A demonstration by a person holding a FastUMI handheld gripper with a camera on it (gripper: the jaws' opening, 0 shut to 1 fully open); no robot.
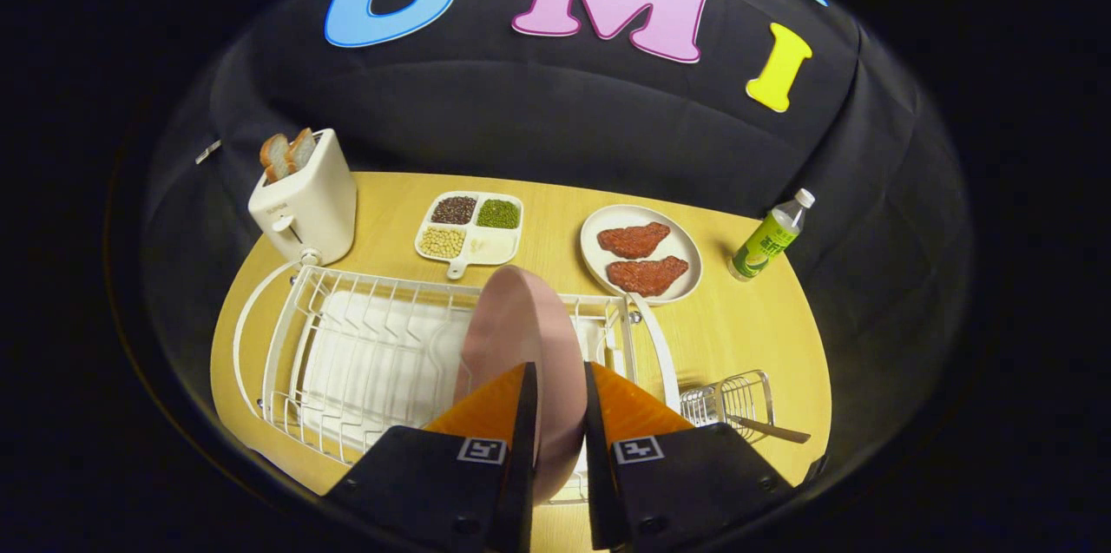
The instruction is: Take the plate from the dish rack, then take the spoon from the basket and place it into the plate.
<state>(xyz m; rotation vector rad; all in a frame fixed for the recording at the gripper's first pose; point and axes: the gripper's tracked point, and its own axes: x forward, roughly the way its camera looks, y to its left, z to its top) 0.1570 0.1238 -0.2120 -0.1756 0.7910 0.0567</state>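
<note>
Your tongs (555, 379) are clamped on the pink plate (521, 336), one finger on each face, gripping its near rim edge-on. That hold makes sense: the plate stands upright in the white dish rack (364, 353), so only its thin edge offers itself to you. You are coming in from above and in front, angled down along the plate's plane, which should let it rise straight out of the wire slots without catching.

Just right of the rack, the small wire basket (733, 401) holds the spoon (768, 429), its handle poking out toward the counter (746, 327) edge, ready for the second step. Beyond the rack sit a toaster (305, 201), a divided tray of grains (470, 227), a plate of meat patties (640, 253) and a bottle (771, 236).
</note>
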